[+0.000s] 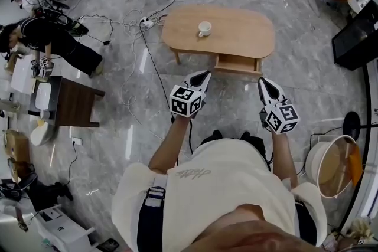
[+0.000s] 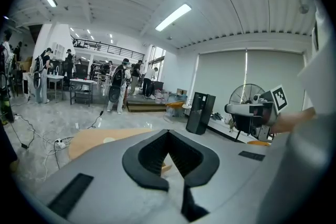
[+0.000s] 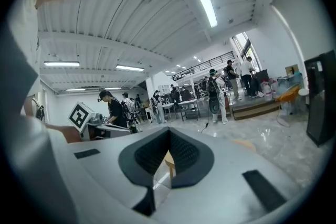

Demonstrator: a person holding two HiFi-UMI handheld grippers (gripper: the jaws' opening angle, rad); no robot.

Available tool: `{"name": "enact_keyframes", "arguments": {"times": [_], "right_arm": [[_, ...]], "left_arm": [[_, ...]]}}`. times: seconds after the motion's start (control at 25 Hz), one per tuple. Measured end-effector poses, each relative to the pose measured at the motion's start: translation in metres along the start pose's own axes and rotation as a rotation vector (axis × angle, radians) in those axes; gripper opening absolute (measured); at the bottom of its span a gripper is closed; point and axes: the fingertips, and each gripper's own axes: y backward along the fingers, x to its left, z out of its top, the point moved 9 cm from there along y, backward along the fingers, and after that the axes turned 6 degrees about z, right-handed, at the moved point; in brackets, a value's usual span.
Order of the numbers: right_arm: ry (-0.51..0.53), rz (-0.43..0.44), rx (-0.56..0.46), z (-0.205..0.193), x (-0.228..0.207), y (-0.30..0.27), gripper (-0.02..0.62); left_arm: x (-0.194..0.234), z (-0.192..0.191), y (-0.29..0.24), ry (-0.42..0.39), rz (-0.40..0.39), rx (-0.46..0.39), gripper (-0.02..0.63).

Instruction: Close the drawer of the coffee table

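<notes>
The oval wooden coffee table [image 1: 236, 29] stands on the marble floor ahead of me, a white cup [image 1: 204, 28] on its top. Its drawer [image 1: 238, 64] is pulled out on the near side, towards me. My left gripper [image 1: 205, 74] hovers just left of the drawer front, jaws together and holding nothing. My right gripper [image 1: 262, 81] hangs by the drawer's right corner, also shut and empty. In the left gripper view the left gripper [image 2: 168, 132] points over the coffee table [image 2: 94, 139]. In the right gripper view the right gripper [image 3: 169, 130] is level, with a table leg showing between its pads.
Cables [image 1: 133, 26] and a power strip [image 1: 147, 22] lie on the floor left of the table. A dark side table [image 1: 74, 104] and a bent-over person [image 1: 50, 38] are at the left. A floor fan [image 1: 333, 165] and a black cabinet [image 1: 357, 38] stand at the right.
</notes>
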Motion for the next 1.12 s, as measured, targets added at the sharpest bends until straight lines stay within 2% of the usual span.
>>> {"name": "enact_keyframes", "arguments": {"times": [0.24, 0.48, 0.64, 0.8, 0.96, 1.12], "right_arm": [[-0.040, -0.042, 0.024, -0.014, 0.001, -0.010, -0.006], [-0.074, -0.072, 0.034, -0.020, -0.018, -0.017, -0.006], [-0.105, -0.069, 0.041, -0.023, -0.046, -0.027, -0.006], [-0.101, -0.057, 0.028, -0.007, -0.085, -0.035, -0.006], [-0.088, -0.016, 0.019, 0.006, -0.126, -0.047, -0.006], [-0.067, 0.032, 0.027, 0.015, -0.162, -0.063, -0.005]], "left_arm": [[0.019, -0.009, -0.006, 0.053, -0.014, 0.036, 0.003], [0.026, -0.009, -0.027, 0.064, -0.010, 0.051, 0.003], [0.026, 0.005, -0.052, 0.060, 0.003, 0.018, 0.003], [0.022, 0.029, -0.078, 0.039, 0.018, 0.022, 0.003], [0.016, 0.053, -0.108, 0.009, 0.051, 0.005, 0.003], [0.014, 0.066, -0.138, 0.014, 0.084, 0.004, 0.003]]}}
